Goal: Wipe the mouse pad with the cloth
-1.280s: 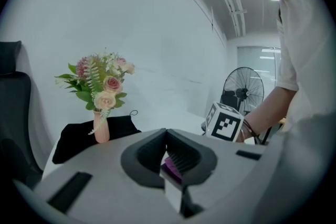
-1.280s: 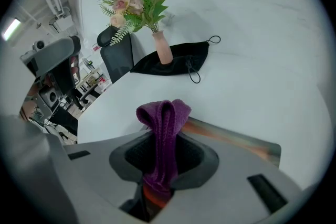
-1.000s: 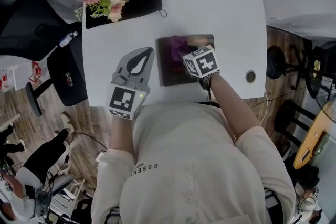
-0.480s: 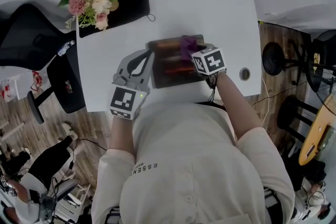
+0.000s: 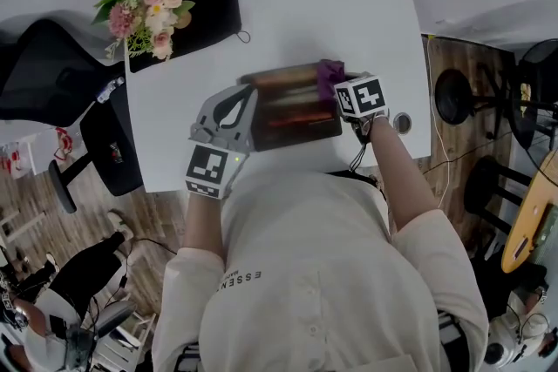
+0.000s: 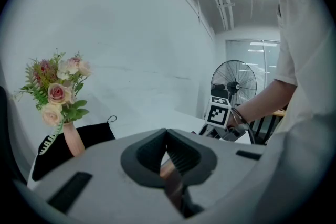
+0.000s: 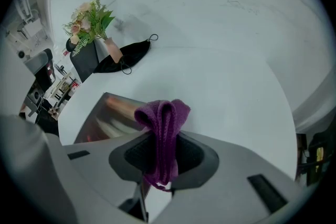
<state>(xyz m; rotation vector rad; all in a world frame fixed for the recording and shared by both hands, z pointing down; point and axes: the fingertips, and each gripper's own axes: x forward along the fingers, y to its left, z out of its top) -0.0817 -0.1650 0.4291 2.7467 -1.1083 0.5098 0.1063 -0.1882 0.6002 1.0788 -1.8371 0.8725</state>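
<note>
The dark mouse pad [image 5: 292,109] with a brown sheen lies near the white table's front edge. My left gripper [image 5: 250,91] is at the pad's left edge, and a brown strip of the pad [image 6: 169,174] sits between its shut jaws [image 6: 166,136]. My right gripper [image 5: 338,84] is shut on a bunched purple cloth [image 5: 330,74] at the pad's far right corner. In the right gripper view the cloth [image 7: 161,112] loops up out of the gripper [image 7: 163,141], with the pad [image 7: 110,115] to its left.
A vase of pink flowers [image 5: 139,4] stands on a black pouch [image 5: 209,0] at the table's far left. A cable hole [image 5: 401,121] sits in the table [image 5: 349,13] right of the pad. A black chair [image 5: 44,70] stands to the left, and a fan [image 6: 233,81] beyond the table.
My right gripper has carried the cloth rightward across the pad to its far right corner. My left gripper, earlier apart from the pad, now holds its left edge.
</note>
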